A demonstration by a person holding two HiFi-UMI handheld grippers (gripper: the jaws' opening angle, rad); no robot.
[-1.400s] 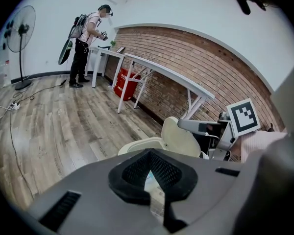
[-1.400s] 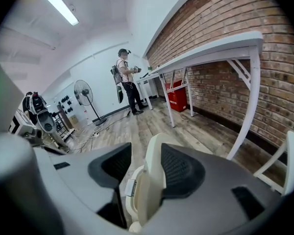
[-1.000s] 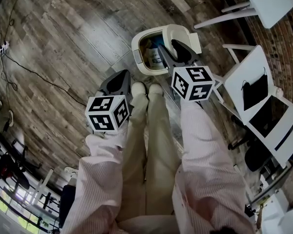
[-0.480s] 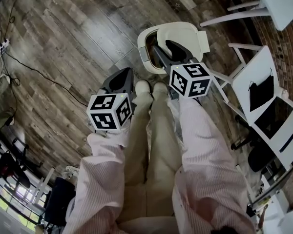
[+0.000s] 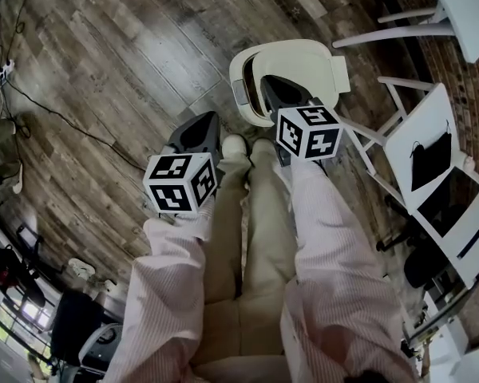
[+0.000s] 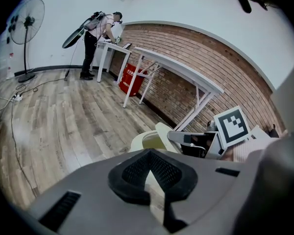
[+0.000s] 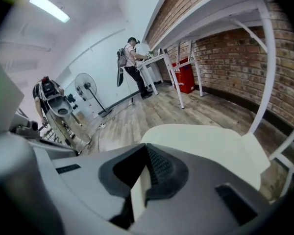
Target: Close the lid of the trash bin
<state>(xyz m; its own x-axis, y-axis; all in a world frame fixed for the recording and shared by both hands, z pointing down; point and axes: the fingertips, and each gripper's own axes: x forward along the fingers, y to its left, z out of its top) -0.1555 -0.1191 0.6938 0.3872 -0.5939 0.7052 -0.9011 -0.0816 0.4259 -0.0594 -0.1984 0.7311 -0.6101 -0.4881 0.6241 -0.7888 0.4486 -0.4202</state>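
The cream trash bin [image 5: 241, 94] stands on the wood floor just beyond the person's shoes. Its lid [image 5: 303, 58] hangs low over the opening. In the left gripper view a gap still shows between the lid [image 6: 164, 132] and the bin rim [image 6: 139, 142]. My right gripper [image 5: 268, 86] is over the lid's near edge, its jaws closing with nothing between them. In the right gripper view the lid [image 7: 206, 146] spreads out just past the right gripper [image 7: 147, 150]. My left gripper [image 5: 203, 121] hangs to the bin's left, shut and empty, apart from the bin.
White chairs and tables [image 5: 431, 154] crowd the right side along a brick wall [image 6: 186, 82]. A cable [image 5: 56, 118] runs across the floor at left. A fan [image 6: 27, 18] and another person at a table [image 6: 95, 33] are far off. My legs [image 5: 255, 214] are right behind both grippers.
The lid has swung down from upright until it hides the bin's inside. My right gripper went down along with it. The left gripper sank a little.
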